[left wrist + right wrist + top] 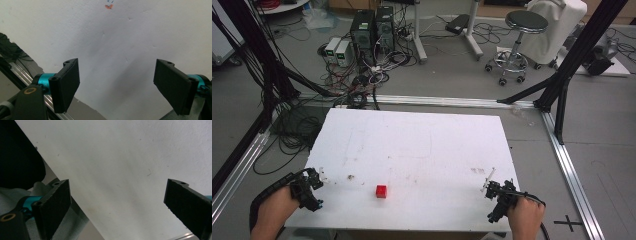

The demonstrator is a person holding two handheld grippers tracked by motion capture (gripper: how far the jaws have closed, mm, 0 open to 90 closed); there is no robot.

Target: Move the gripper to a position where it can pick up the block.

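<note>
A small red cube (pixel 381 191) sits on the white table board (pixel 412 145), near its front edge and about midway between my two hands. My left gripper (pixel 315 176) rests at the board's front left corner, well left of the cube. Its jaws stand wide apart over bare white board (pixel 117 50), so the left gripper (pixel 116 85) is open with nothing between them. My right gripper (pixel 490 186) hovers at the front right edge, far right of the cube. The right gripper (pixel 117 207) is open too, above plain board.
Faint stains and a small orange mark (pixel 109 6) dot the board. Beyond the table lie tangled cables (pixel 362 75), computer towers (pixel 372 27), a round stool (pixel 517 40) and black frame legs (pixel 562 85). Aluminium rails (pixel 572 175) run along the floor beside the board.
</note>
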